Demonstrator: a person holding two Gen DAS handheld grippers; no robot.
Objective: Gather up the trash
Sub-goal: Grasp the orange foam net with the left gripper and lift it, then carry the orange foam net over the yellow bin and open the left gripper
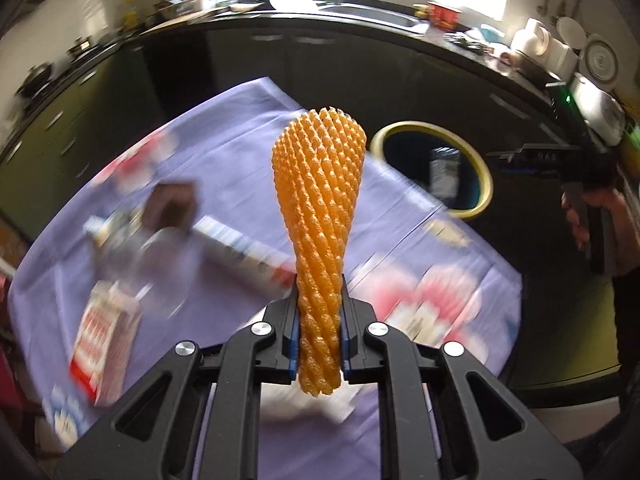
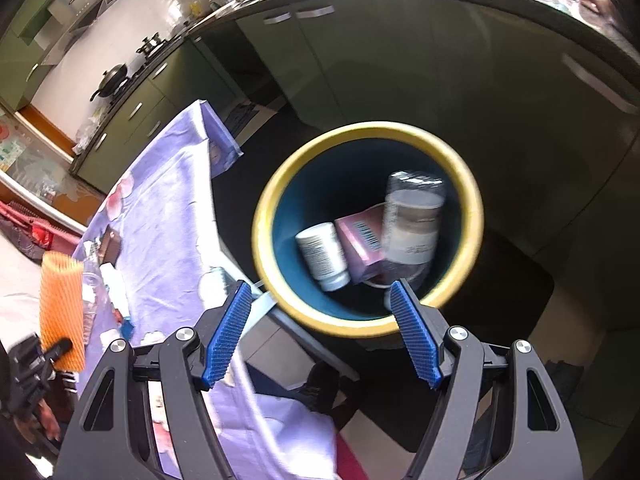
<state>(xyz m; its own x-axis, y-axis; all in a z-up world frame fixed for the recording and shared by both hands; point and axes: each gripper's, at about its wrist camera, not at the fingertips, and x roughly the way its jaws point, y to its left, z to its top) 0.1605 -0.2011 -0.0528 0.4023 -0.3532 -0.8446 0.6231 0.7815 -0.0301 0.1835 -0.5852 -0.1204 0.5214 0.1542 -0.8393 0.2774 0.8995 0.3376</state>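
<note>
My left gripper (image 1: pixel 320 320) is shut on an orange foam net sleeve (image 1: pixel 320 208) and holds it upright above the purple tablecloth (image 1: pixel 224 128). The sleeve also shows in the right wrist view (image 2: pixel 62 312). My right gripper (image 2: pixel 322 320) is open and empty above the yellow-rimmed bin (image 2: pixel 264 216). In the bin lie a white bottle (image 2: pixel 324 256), a pink box (image 2: pixel 360 240) and a clear plastic bottle (image 2: pixel 412 224). The bin also shows in the left wrist view (image 1: pixel 476 160), beyond the table's far right edge.
On the table lie a red and white carton (image 1: pixel 104 352), a clear plastic cup (image 1: pixel 160 268), a brown box (image 1: pixel 172 208) and a long white box (image 1: pixel 244 252). Dark green kitchen cabinets (image 2: pixel 360 60) and a cluttered counter (image 1: pixel 360 12) ring the room.
</note>
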